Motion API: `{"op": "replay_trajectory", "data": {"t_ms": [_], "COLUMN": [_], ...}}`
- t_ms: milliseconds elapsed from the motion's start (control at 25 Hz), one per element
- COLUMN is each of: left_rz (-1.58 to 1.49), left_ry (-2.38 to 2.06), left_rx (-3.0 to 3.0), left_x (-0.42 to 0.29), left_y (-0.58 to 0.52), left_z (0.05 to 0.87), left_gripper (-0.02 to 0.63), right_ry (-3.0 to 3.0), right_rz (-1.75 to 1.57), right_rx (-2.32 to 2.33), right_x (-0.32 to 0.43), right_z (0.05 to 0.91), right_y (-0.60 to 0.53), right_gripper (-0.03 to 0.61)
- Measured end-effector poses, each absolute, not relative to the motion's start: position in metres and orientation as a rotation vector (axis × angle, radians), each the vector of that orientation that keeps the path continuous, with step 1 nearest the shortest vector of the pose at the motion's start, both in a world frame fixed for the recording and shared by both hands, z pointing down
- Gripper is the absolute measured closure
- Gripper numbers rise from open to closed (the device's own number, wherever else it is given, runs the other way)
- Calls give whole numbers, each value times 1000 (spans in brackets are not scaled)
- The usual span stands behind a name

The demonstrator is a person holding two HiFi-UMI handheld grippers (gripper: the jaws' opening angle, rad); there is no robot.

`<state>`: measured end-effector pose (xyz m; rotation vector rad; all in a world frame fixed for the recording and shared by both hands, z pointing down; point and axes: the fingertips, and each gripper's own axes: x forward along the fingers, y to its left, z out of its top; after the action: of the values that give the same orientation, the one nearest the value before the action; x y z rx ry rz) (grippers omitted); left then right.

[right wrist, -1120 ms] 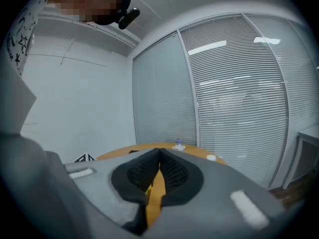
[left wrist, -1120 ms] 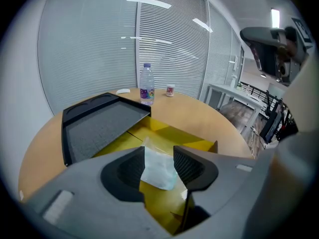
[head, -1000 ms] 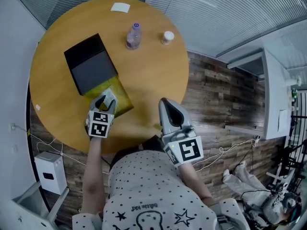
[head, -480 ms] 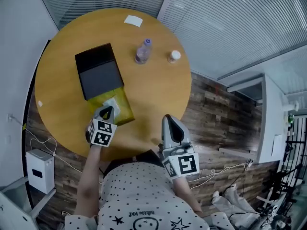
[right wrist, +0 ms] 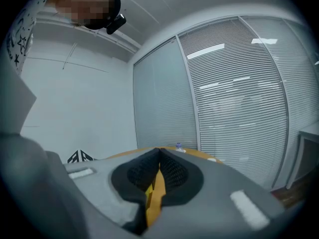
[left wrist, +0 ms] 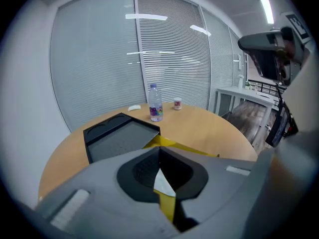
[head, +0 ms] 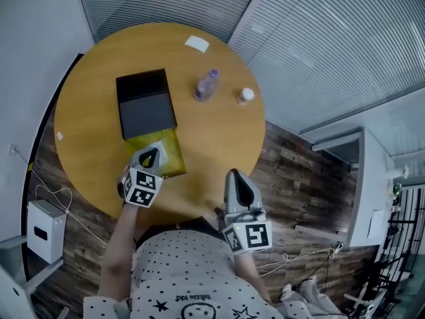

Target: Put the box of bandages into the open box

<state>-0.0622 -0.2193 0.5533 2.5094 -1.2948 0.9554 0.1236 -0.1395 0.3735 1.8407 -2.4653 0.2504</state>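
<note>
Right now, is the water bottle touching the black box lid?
Apart. The head view shows a strip of bare tabletop between the water bottle and the black box lid.

I can read no text with certainty. The dotted shirt point(head: 179, 271) carries a line of script, too small to make out. The bottle point(head: 206, 85) near the counter's point(head: 86, 125) far edge has a coloured label with illegible print. The cubes on the left tongs point(head: 150, 157) and right tongs point(head: 237, 178) bear only square black-and-white markers.
</note>
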Motion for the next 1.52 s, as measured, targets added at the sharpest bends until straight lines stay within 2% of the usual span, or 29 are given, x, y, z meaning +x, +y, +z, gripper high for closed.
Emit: {"op": "replay_trajectory", "data": {"t_ms": [440,1240,1520], "left_rz": [758,148,95], "left_ry": [-1531,-1979,-2046], "left_rx": [2580,2573,2535], "left_x": [-78,-131,-147], "left_y": [-212,-154,-124], "left_z": [475,314,287], "left_gripper": [604,604,604], "right_ry": [-2526,-2673,-2725], "right_rz": [218,162,138], "right_rx": [1800,1621,1537], "right_x": [116,86,75], "right_z": [363,343,333], "right_y": [-129,-135,-138], "right_gripper": [575,575,575]}}
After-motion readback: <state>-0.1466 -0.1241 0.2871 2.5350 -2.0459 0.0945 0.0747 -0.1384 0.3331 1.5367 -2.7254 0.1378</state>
